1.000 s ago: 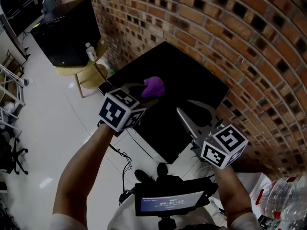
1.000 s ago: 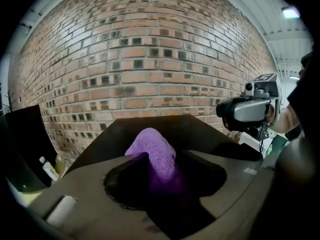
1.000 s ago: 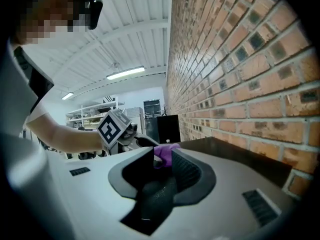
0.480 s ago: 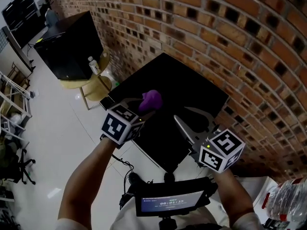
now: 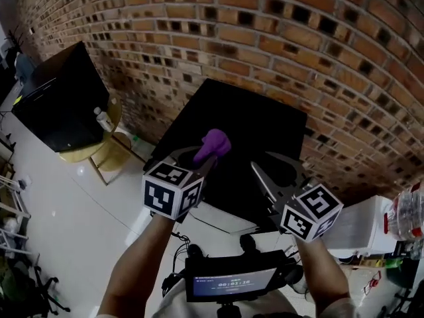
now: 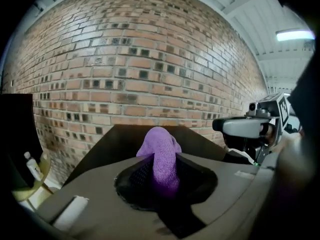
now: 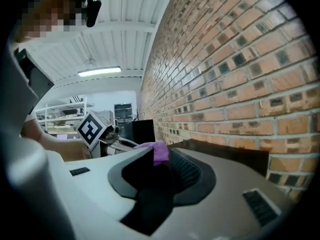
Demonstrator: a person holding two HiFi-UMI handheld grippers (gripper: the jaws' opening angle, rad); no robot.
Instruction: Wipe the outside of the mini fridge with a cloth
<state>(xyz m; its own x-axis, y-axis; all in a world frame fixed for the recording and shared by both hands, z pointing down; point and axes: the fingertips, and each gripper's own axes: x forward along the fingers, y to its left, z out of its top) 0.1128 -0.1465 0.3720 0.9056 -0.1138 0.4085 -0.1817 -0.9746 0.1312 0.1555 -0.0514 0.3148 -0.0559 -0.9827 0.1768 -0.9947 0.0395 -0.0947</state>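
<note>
Left gripper (image 5: pixel 207 156) jaws closing on purple cloth (image 5: pixel 214 143), held over black mini fridge (image 5: pixel 255 121) at frame centre. Right gripper (image 5: pixel 275 169) jaws closing, empty. Wiping apparently not begun; whole outside left.

The small screen (image 5: pixel 228 283) at the bottom centre of the head view shows digits, too blurred to read.

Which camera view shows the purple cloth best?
The left gripper view: the purple cloth fills the centre, between the closing jaws of the left gripper. The head view shows it small over the mini fridge; the right gripper view catches only a corner.
</note>
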